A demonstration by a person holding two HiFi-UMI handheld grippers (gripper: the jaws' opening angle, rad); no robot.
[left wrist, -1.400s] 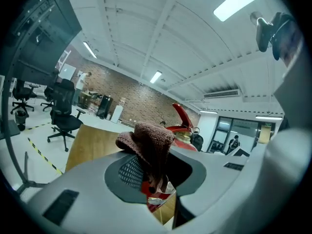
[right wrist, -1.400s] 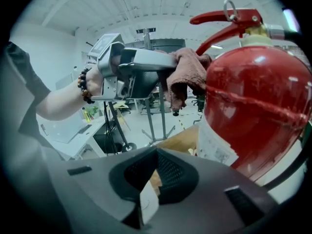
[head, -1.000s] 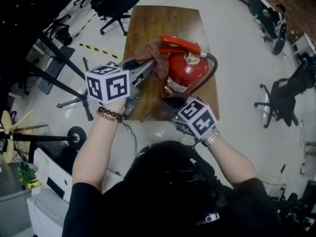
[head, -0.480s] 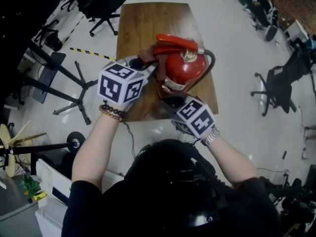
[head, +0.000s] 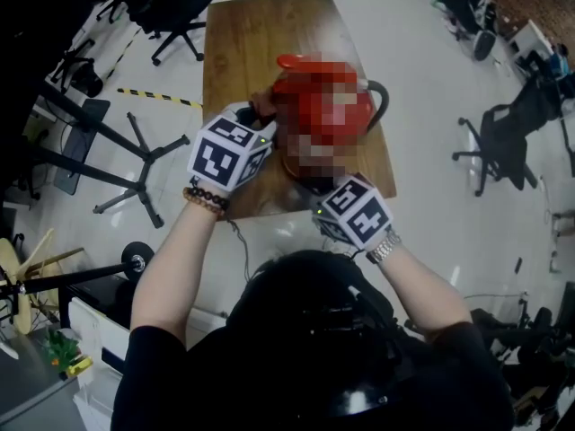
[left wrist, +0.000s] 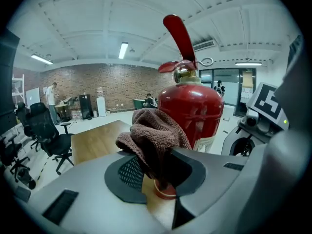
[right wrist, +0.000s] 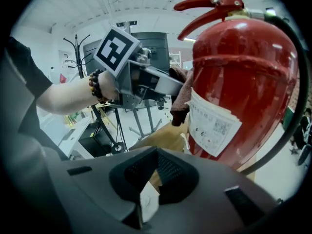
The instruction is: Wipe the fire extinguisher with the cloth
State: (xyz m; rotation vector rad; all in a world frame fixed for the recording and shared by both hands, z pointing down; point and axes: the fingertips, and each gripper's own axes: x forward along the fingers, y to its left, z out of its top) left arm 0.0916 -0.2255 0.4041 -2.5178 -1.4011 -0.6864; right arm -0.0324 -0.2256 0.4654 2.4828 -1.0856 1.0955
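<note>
A red fire extinguisher [left wrist: 191, 106] stands upright on a wooden table [head: 260, 34]; in the head view a mosaic patch covers most of its body [head: 325, 106]. My left gripper [left wrist: 156, 172] is shut on a bunched brown cloth [left wrist: 155, 133], which rests against the cylinder's left side [right wrist: 181, 99]. My right gripper [right wrist: 148, 191] is low in front of the extinguisher [right wrist: 243, 82], near its white label [right wrist: 212, 123], with its jaws shut. A small white scrap shows at their seam; I cannot tell what it is.
A black hose [right wrist: 297, 106] curves down the extinguisher's right side. Office chairs [head: 175, 7] [head: 508, 142] and a stand's spread legs [head: 135, 164] are on the floor around the table. The table's near edge lies just under both grippers.
My left gripper has rolled and sunk with the cloth, from beside the red handle down to the cylinder's left side. The right gripper has stayed in place.
</note>
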